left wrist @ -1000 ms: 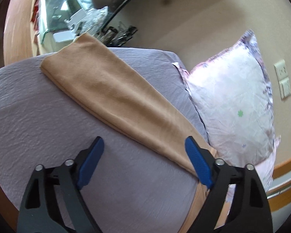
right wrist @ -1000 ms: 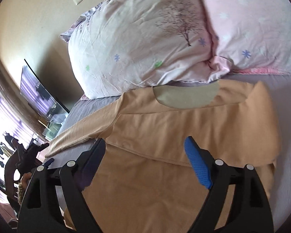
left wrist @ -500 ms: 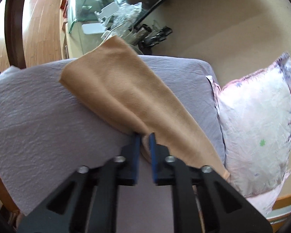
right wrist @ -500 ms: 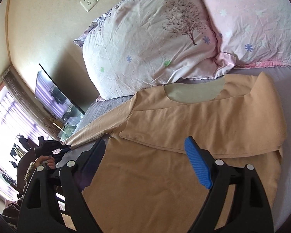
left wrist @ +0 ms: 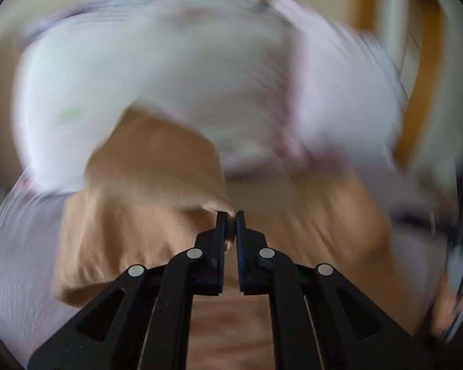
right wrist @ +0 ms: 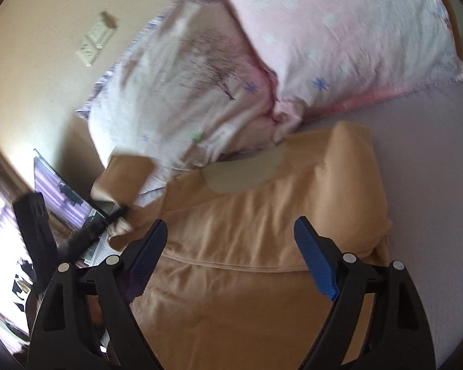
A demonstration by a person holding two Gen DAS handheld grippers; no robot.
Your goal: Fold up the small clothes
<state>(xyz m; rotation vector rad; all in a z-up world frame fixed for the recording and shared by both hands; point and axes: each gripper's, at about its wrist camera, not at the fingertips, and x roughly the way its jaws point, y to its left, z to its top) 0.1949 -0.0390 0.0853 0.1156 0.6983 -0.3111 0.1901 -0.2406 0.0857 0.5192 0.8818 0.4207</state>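
A tan long-sleeved shirt [right wrist: 262,234] lies on the lilac bed sheet [right wrist: 423,154], its right sleeve folded across the chest. My left gripper [left wrist: 230,215] is shut on the shirt's left sleeve [left wrist: 157,166] and holds it lifted above the shirt body; this view is motion-blurred. In the right wrist view the left gripper [right wrist: 120,209] shows at the left with the sleeve [right wrist: 123,175] hanging from it. My right gripper [right wrist: 231,240] is open and empty, hovering over the shirt's chest.
Two pillows lean at the head of the bed: a white one with a tree print [right wrist: 182,71] and a pink one [right wrist: 339,30]. A wall socket [right wrist: 94,44] and a dark TV screen [right wrist: 61,188] are at the left.
My left gripper closed on the sleeve, then lifted it off the sheet and swung it toward the shirt body. The right gripper stayed open and shifted slightly.
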